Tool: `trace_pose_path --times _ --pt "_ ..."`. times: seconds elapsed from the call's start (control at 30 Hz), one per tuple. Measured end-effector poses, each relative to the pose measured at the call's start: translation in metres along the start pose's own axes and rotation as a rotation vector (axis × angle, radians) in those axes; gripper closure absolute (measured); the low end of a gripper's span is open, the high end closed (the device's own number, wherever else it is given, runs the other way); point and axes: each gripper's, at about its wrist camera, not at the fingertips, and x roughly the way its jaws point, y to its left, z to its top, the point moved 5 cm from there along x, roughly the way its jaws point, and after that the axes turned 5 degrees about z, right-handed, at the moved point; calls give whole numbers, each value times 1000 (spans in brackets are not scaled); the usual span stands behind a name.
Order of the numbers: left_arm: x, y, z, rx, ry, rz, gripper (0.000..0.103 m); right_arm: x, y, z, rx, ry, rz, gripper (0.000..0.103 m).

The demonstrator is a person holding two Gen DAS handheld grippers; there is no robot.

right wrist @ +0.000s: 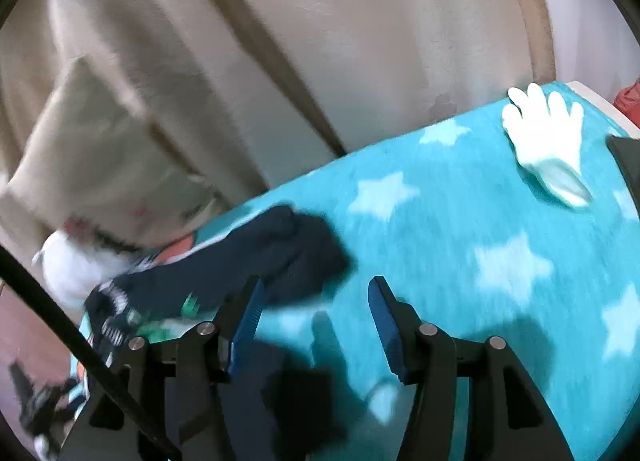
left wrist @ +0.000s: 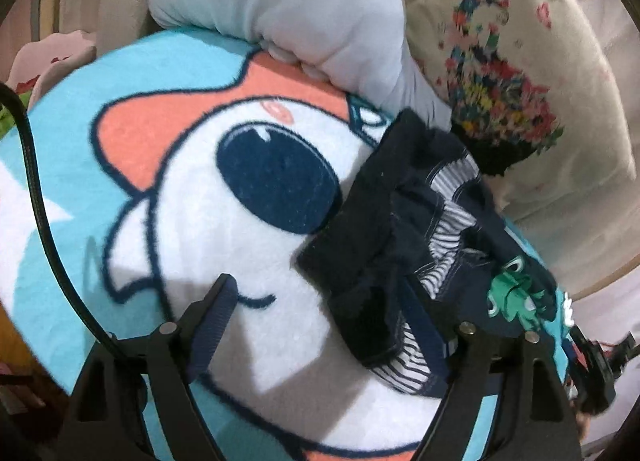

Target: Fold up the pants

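Small dark navy pants (left wrist: 384, 229) with a striped white lining and a green print lie crumpled on a turquoise cartoon blanket (left wrist: 208, 197). My left gripper (left wrist: 320, 305) is open just above the blanket; its right finger (left wrist: 420, 313) lies against the waistband, its left finger rests over bare blanket. In the right wrist view the pants (right wrist: 256, 257) lie to the left, a leg end near the left finger. My right gripper (right wrist: 316, 301) is open and empty over the blanket (right wrist: 460, 245).
A light blue pillow (left wrist: 280, 5) and a cream floral cushion (left wrist: 520, 73) lie behind the pants. A white glove (right wrist: 548, 141) lies on the blanket's far right. A beige sofa back (right wrist: 280, 41) rises behind. The other gripper (left wrist: 596, 361) shows at the right edge.
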Motion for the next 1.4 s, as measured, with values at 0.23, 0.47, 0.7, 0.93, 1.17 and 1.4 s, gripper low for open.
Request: trace_pose_path --times 0.23,0.47,0.7,0.93,1.17,1.4 --pt "12 -27 -7 59 19 -19 18 -24 -19 -44 46 -9 -60 40" --pt "18 -45 -12 117 74 14 90 10 7 -51 51 67 78 72" --pt "-9 -34 -15 87 72 26 91 -14 7 -44 53 -2 51 91" --pt "-18 -9 -13 10 48 24 64 -32 -18 -46 43 -53 -193 80" --pt "-43 -17 -12 105 -100 120 39 -40 38 -47 -78 -77 -35 58" --pt "-45 -30 -21 241 -183 228 34 13 93 -92 -180 96 58 56"
